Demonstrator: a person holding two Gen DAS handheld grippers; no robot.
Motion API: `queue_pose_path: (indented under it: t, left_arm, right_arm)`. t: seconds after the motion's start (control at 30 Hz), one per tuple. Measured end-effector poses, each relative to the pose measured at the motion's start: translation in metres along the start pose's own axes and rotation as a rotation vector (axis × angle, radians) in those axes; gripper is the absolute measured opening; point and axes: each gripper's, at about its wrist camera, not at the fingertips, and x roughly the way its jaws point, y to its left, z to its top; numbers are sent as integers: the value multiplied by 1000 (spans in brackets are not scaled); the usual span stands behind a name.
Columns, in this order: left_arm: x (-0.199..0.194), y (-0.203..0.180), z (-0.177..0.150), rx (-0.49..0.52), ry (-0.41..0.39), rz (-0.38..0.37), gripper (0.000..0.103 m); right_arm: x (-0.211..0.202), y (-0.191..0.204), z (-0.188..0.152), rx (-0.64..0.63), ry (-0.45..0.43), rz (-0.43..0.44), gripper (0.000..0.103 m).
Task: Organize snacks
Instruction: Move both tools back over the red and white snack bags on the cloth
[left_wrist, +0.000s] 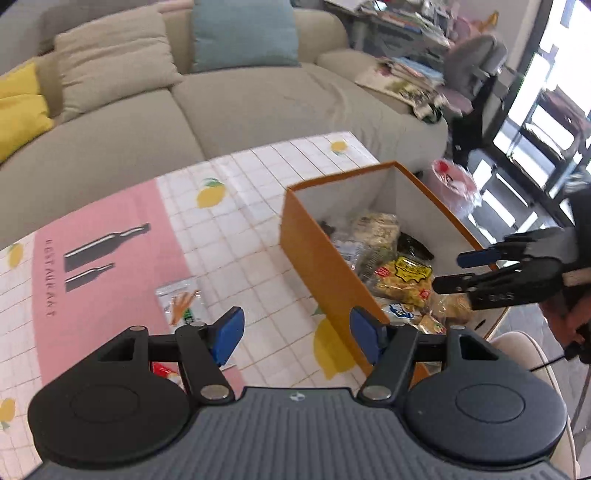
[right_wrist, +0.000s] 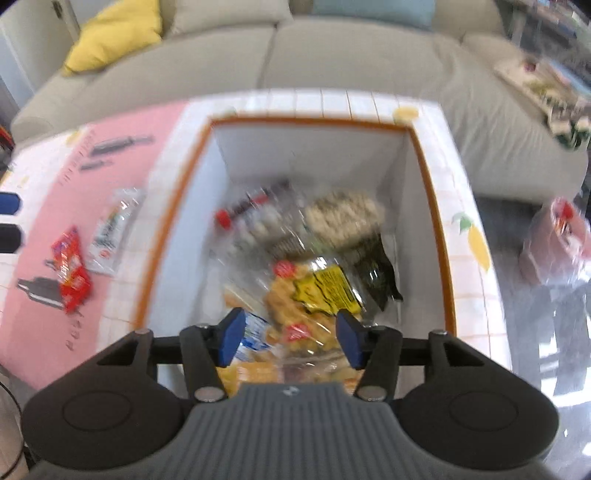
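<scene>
An orange box (left_wrist: 317, 254) with white inner walls stands on the table and holds several snack packs, among them a yellow-labelled bag (left_wrist: 408, 278). My left gripper (left_wrist: 297, 338) is open and empty above the tablecloth, just left of the box. A clear carrot-print pack (left_wrist: 181, 299) lies ahead of its left finger; a red pack (left_wrist: 162, 370) peeks out under it. My right gripper (right_wrist: 290, 338) is open and empty above the box (right_wrist: 170, 225), over the yellow-labelled bag (right_wrist: 321, 291). It also shows in the left wrist view (left_wrist: 448, 271). The red pack (right_wrist: 72, 269) and clear pack (right_wrist: 114, 229) lie left of the box.
The table wears a pink and white tablecloth (left_wrist: 110, 236) with lemons and bottles. A beige sofa (left_wrist: 240, 99) with cushions stands behind it. A pink plastic bag (left_wrist: 456, 182) sits on the floor to the right, near a cluttered desk and chair (left_wrist: 476, 62).
</scene>
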Motion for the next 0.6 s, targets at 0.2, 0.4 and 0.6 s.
queue_pose_path:
  t: [0.2, 0.4, 0.6]
  left_arm:
    - [-27, 25, -26, -75, -58, 58, 78]
    - [-34, 62, -65, -224, -51, 109, 78]
    - [-24, 95, -100, -403, -44, 179, 78]
  right_arm:
    - [-37, 47, -5, 19, -178, 41, 61]
    - [-34, 107, -20, 66, -299, 99, 63]
    - [-3, 154, -35, 60, -311, 163, 63]
